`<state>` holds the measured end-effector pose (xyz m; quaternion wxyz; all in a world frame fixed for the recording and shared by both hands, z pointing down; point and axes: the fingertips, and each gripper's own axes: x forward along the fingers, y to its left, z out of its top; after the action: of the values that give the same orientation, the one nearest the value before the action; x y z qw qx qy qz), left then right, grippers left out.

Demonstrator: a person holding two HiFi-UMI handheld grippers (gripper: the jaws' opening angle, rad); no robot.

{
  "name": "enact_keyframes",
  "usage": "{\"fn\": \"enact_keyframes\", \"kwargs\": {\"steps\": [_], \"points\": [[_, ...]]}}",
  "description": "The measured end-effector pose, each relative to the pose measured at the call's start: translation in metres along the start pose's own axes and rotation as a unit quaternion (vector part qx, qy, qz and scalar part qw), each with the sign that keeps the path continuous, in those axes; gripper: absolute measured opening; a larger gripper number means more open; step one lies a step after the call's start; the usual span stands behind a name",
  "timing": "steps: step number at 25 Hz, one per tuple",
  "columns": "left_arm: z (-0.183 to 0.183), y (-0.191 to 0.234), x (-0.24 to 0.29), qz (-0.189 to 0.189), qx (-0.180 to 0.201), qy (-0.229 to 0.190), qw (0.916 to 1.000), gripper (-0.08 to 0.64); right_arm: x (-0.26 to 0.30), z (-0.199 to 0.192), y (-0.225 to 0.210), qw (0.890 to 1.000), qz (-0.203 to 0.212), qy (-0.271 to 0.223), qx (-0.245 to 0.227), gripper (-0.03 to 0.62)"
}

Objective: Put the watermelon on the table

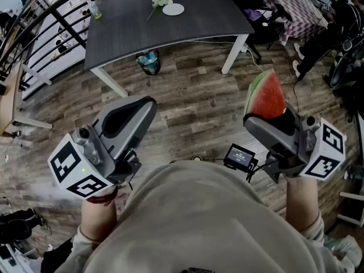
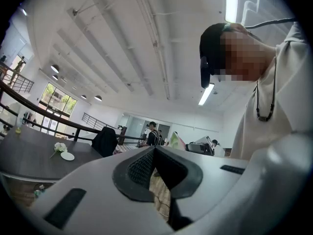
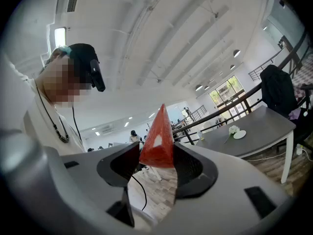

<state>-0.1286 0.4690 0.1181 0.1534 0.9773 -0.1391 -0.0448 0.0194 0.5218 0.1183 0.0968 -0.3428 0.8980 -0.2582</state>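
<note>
While standing well apart from table (image 1: 199, 21) at 12 o'clock, grips watermelon (image 1: 266, 98) in right gripper (image 1: 267, 118) at 2 o'clock; holds left gripper (image 1: 148, 104) at 8 o'clock, jaws together, empty.

Left gripper (image 2: 155, 151), jaws together
</note>
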Motion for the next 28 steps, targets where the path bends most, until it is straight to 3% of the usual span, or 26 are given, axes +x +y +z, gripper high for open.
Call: {"fn": "enact_keyframes", "kwargs": {"steps": [14,23,28], "points": [[-0.018,0.008,0.016,0.047,-0.023,0.018,0.9985,0.005,-0.013,-0.001,-0.017,0.999,0.029,-0.002,0.022,0.229],[-0.040,0.007,0.057,0.064,-0.027,0.050,0.9963,0.005,-0.048,0.000,-0.064,0.998,0.028,-0.015,0.054,0.229],[-0.025,0.006,0.087,0.045,-0.041,0.041,0.9973,0.005,-0.065,0.026,-0.094,0.997,0.013,-0.018,0.071,0.229]]}}
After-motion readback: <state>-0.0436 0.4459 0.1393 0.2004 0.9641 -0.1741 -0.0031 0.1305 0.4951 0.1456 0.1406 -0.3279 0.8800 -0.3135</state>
